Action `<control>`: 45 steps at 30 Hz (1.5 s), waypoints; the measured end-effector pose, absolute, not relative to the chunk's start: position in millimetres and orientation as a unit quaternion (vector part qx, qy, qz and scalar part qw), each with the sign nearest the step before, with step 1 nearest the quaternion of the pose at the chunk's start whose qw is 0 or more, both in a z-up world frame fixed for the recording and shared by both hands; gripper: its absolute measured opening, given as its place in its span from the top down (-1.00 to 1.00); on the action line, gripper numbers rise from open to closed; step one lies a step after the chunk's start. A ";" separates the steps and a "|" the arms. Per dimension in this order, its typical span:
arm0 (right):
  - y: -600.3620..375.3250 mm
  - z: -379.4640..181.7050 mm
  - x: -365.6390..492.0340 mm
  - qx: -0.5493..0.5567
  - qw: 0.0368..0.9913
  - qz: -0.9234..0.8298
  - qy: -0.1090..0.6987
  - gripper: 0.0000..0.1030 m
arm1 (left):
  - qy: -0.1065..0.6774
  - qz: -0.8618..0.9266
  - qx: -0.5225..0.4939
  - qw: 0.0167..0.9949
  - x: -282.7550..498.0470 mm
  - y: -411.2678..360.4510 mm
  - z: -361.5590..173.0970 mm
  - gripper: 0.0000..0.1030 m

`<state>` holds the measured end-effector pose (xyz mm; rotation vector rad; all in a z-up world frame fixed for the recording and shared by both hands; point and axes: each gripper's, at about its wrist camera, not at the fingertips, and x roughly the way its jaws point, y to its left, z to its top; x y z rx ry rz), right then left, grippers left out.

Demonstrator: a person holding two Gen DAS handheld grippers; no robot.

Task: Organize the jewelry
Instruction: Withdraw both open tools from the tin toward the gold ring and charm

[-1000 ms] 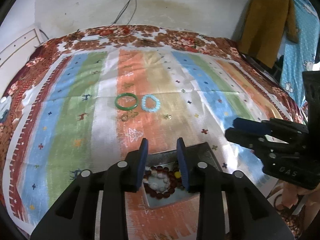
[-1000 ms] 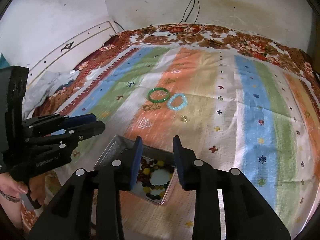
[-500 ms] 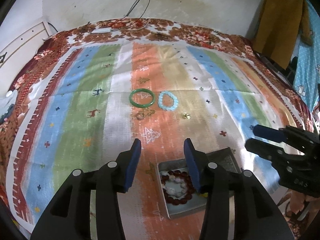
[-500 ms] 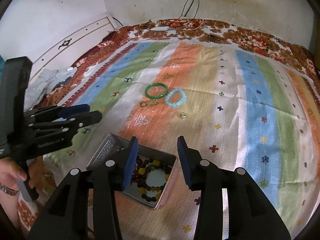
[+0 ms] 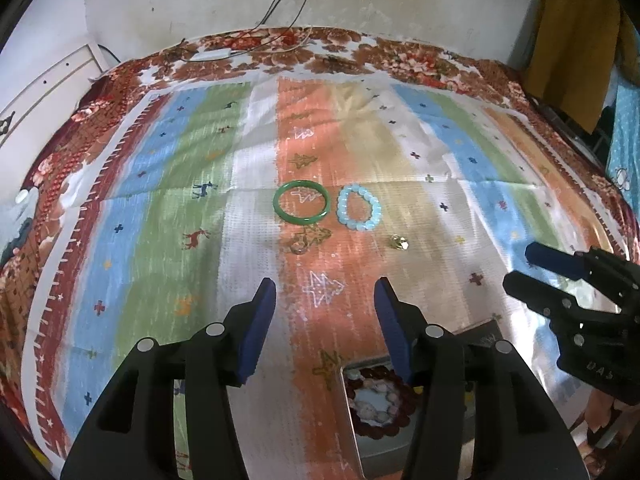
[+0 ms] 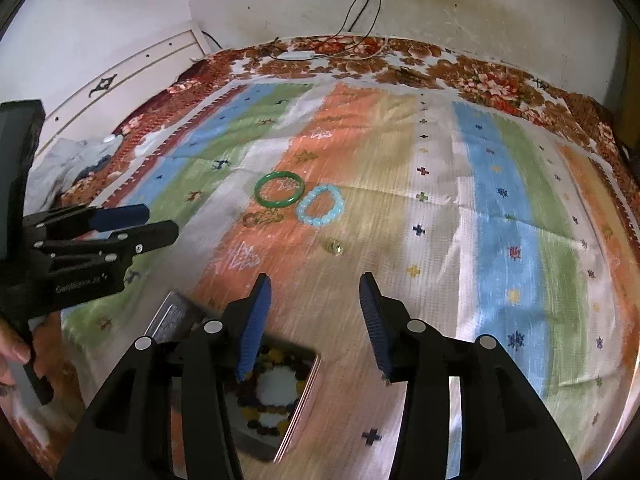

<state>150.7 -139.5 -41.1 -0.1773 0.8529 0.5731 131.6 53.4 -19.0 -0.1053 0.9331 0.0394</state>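
Note:
A green bangle (image 5: 301, 207) (image 6: 279, 190) and a pale blue bead bracelet (image 5: 359, 208) (image 6: 321, 211) lie side by side on the striped cloth. A small clear ring (image 5: 298, 247) lies just below the bangle, and a gold ring (image 5: 399, 242) (image 6: 333, 246) below the bracelet. A metal tin (image 5: 348, 408) (image 6: 308, 384) near the front edge holds beaded bracelets (image 5: 378, 400) (image 6: 276, 392). My left gripper (image 5: 326, 320) is open and empty, left of the tin. My right gripper (image 6: 316, 316) is open and empty, above the tin's right side.
The cloth covers a bed with a floral border (image 5: 320, 52). A white wall and cables (image 6: 360, 0) stand behind. A white headboard (image 6: 140, 68) is at the left. Clothes (image 5: 572, 40) hang at the right.
Both grippers have opened wider and moved away from the tin, towards the jewelry on the cloth. The left one has shifted left off the tin.

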 end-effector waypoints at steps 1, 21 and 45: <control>-137.7 -41.5 154.9 -0.086 0.867 0.275 0.408 0.10 | 0.451 0.020 -0.050 0.891 134.0 54.4 -19.6 0.00; -120.3 -67.1 211.2 -0.081 0.837 0.285 0.460 -0.10 | 0.490 0.033 -0.079 0.868 197.2 77.7 -45.7 -0.14; -101.0 -101.4 244.8 -0.081 0.800 0.303 0.511 -0.11 | 0.552 0.023 -0.098 0.828 241.2 89.1 -94.3 -0.16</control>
